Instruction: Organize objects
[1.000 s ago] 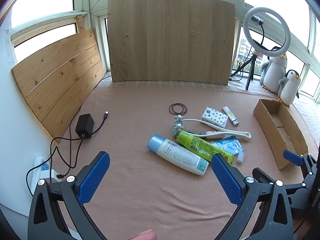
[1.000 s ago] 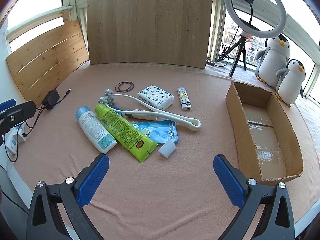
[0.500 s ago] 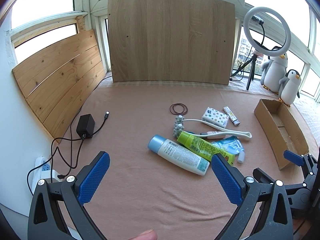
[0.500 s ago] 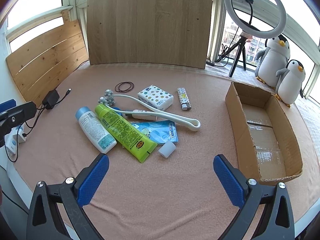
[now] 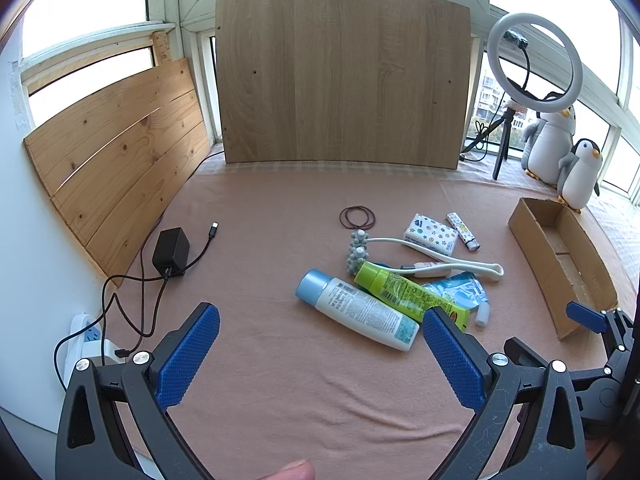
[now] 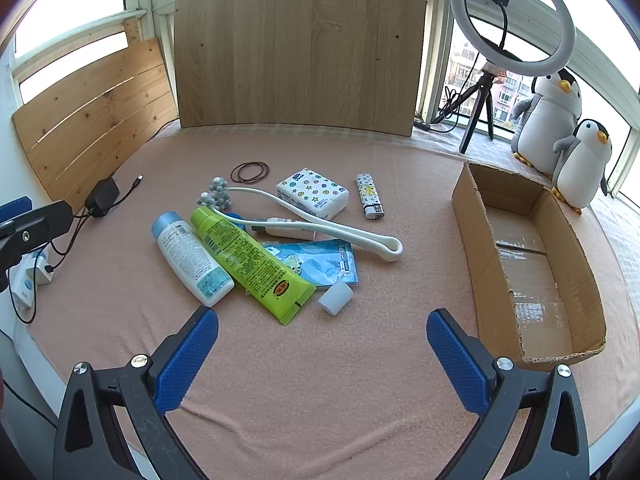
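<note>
A pile of objects lies mid-table: a white bottle with a blue cap (image 6: 188, 256) (image 5: 356, 308), a green tube (image 6: 250, 264) (image 5: 408, 292), a white massager (image 6: 308, 216), a blue packet (image 6: 320, 260), a tissue pack (image 6: 312, 192), a lighter (image 6: 370, 196), rubber bands (image 6: 250, 172) and a small white cap (image 6: 335, 298). An empty cardboard box (image 6: 532, 264) (image 5: 560, 256) stands to the right. My left gripper (image 5: 320, 344) and my right gripper (image 6: 322, 344) are both open and empty, hovering near the table's front edge, short of the pile.
A black charger (image 5: 171, 247) with its cable and a white power strip (image 5: 86, 340) lie at the left. Wooden boards (image 5: 340, 72) stand at the back and left. A ring light (image 6: 512, 12) and two toy penguins (image 6: 568, 136) stand at the back right.
The left wrist view has shifted very slightly; nothing on the table has moved. Both grippers stay open.
</note>
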Tool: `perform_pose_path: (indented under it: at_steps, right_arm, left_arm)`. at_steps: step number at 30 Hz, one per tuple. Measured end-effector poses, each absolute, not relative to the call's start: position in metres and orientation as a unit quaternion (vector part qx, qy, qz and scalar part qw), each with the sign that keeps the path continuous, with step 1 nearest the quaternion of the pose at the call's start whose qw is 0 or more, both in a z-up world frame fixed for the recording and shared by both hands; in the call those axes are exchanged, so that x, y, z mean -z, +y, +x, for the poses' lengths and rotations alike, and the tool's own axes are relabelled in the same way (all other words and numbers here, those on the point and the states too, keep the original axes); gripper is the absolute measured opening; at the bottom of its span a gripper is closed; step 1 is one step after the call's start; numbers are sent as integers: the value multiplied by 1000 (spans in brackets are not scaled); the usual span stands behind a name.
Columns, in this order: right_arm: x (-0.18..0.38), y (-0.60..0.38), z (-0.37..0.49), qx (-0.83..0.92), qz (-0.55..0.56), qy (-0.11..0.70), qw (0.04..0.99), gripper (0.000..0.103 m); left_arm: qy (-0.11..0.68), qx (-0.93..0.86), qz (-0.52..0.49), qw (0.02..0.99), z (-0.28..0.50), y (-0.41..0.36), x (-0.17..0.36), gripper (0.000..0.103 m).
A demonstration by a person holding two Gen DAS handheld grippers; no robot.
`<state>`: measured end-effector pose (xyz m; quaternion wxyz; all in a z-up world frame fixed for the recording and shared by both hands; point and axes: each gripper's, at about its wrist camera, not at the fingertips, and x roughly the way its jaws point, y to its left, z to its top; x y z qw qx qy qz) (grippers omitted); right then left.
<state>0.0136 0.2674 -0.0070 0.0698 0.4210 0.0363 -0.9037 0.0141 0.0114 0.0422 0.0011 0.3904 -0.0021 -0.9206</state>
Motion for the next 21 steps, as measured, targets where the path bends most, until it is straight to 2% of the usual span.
perform_pose_path:
  at_steps: [21]
  right_arm:
    - [8, 265, 14, 902, 425, 39, 73, 103]
  left_arm:
    - [-3, 920, 392, 4, 13, 11, -46, 103]
